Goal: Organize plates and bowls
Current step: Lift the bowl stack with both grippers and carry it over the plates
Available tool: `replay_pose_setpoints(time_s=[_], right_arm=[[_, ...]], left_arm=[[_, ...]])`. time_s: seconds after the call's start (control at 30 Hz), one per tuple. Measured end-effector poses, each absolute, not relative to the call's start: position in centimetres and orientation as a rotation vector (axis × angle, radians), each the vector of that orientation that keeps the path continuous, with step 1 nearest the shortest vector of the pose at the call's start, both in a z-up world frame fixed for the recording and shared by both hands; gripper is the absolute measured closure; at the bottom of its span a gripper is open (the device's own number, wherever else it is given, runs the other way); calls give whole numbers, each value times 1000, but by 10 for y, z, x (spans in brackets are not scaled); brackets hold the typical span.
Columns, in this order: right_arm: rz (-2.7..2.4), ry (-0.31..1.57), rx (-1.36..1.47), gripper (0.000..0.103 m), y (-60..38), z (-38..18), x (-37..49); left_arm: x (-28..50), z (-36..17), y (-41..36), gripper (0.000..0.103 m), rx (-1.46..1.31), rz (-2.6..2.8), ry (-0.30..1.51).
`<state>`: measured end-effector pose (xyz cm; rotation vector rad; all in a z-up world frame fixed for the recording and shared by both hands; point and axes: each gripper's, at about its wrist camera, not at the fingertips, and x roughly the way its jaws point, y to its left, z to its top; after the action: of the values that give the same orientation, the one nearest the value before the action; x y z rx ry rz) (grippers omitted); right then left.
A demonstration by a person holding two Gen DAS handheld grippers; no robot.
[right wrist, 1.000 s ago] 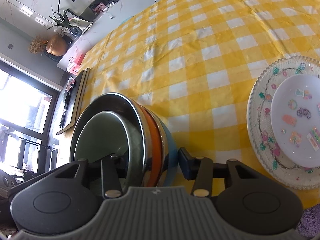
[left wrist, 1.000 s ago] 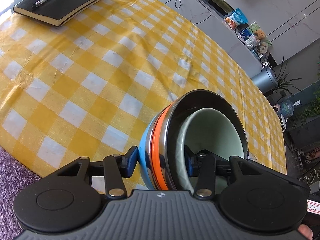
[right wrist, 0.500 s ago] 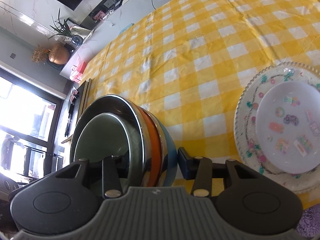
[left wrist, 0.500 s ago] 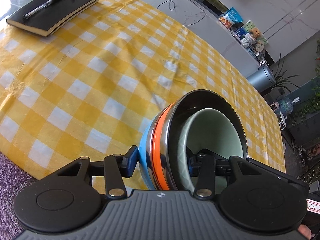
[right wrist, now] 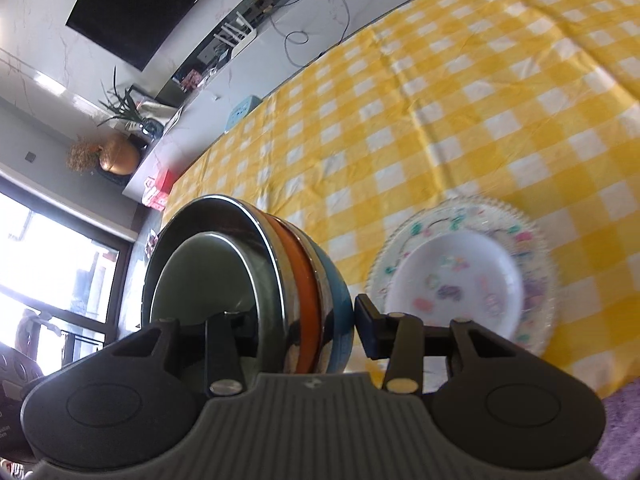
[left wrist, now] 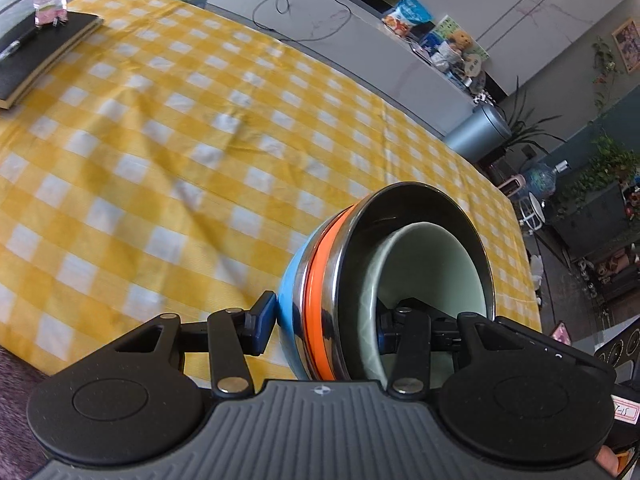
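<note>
A nested stack of bowls (left wrist: 320, 280), with a blue outer bowl, an orange band, steel rims and a pale green bowl innermost, is held between both grippers above the yellow checked tablecloth (left wrist: 160, 140). My left gripper (left wrist: 326, 324) is shut on one side of the stack's rim. My right gripper (right wrist: 298, 330) is shut on the opposite side of the stack (right wrist: 280, 280). Two stacked plates (right wrist: 464, 280), a white one on a patterned clear one, lie on the cloth to the right in the right wrist view.
A black notebook (left wrist: 40, 52) with a pen lies at the table's far left corner. A grey counter (left wrist: 360, 40) with cables and packets runs behind the table. Purple carpet (right wrist: 624, 420) shows below the near table edge.
Both grippers have lifted the bowl stack higher and tilted the view up, so more of the room shows. The plates now sit closer to the right gripper. The grip is unchanged.
</note>
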<state>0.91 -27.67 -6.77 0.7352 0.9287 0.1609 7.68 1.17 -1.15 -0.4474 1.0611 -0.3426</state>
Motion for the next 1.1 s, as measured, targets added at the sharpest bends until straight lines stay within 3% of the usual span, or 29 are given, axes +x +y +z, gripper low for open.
replay_pose_setpoints(time_s=[0.4, 0.8, 1.1], right_arm=[[29, 905, 766, 61, -343, -72, -6], [-7, 975, 799, 61, -353, -96, 4], [-14, 973, 797, 55, -354, -97, 8]], left_arm=[[88, -36, -50, 52, -468, -425, 1150], [96, -57, -60, 53, -464, -392, 1216], [100, -60, -60, 53, -471, -409, 1219]])
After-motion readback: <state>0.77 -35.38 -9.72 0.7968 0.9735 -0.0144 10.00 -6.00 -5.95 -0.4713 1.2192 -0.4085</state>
